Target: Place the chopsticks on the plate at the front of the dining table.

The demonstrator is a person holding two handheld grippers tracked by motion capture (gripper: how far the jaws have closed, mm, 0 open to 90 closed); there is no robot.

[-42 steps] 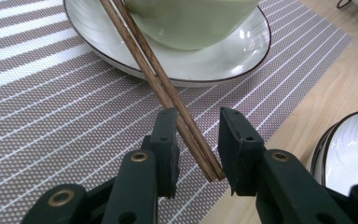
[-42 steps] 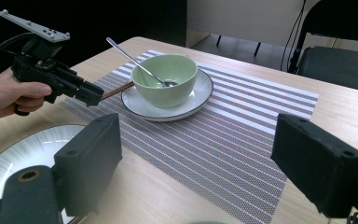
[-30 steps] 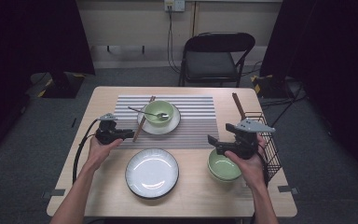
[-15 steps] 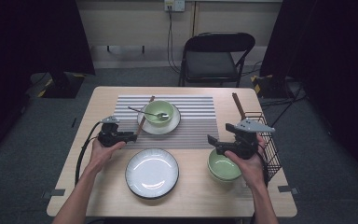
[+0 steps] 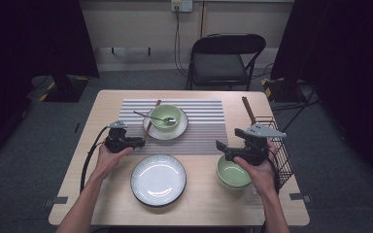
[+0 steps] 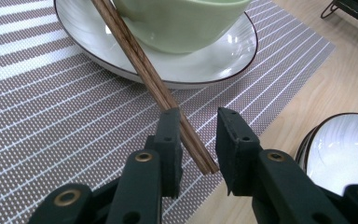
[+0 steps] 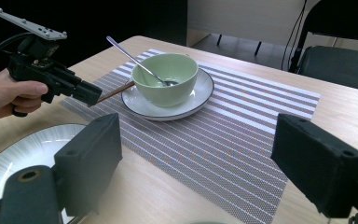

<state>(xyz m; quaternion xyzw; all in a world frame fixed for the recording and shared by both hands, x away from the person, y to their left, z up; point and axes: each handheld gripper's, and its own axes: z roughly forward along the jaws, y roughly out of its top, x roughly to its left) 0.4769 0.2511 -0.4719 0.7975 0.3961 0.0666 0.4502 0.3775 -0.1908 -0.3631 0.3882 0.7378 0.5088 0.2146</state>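
- Chopsticks (image 6: 154, 81): wooden pair lying on the striped placemat (image 6: 51, 116), far end leaning on rim of the white saucer (image 6: 214, 65) under the green bowl (image 6: 182, 18); near end sits between the left claw (image 6: 198, 135) jaws.
- Left claw: jaws just been closing a bit, partly apart; one jaw touching the sticks, other has a gap, so not clamped.
- Right claw (image 7: 196, 163): wide open, nothing in it, above the desk (image 5: 102, 102) near a second green bowl (image 5: 233, 172).
- Spoon (image 7: 135, 63) rests in the bowl on the saucer.
- White plate (image 5: 158, 179) at front centre; wire rack (image 5: 279, 155) at desk's right edge.

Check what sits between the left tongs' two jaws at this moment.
The near end of the wooden chopsticks lies between the jaws of the left tongs, against the left jaw and clear of the right one, over the striped placemat, in the left gripper view.
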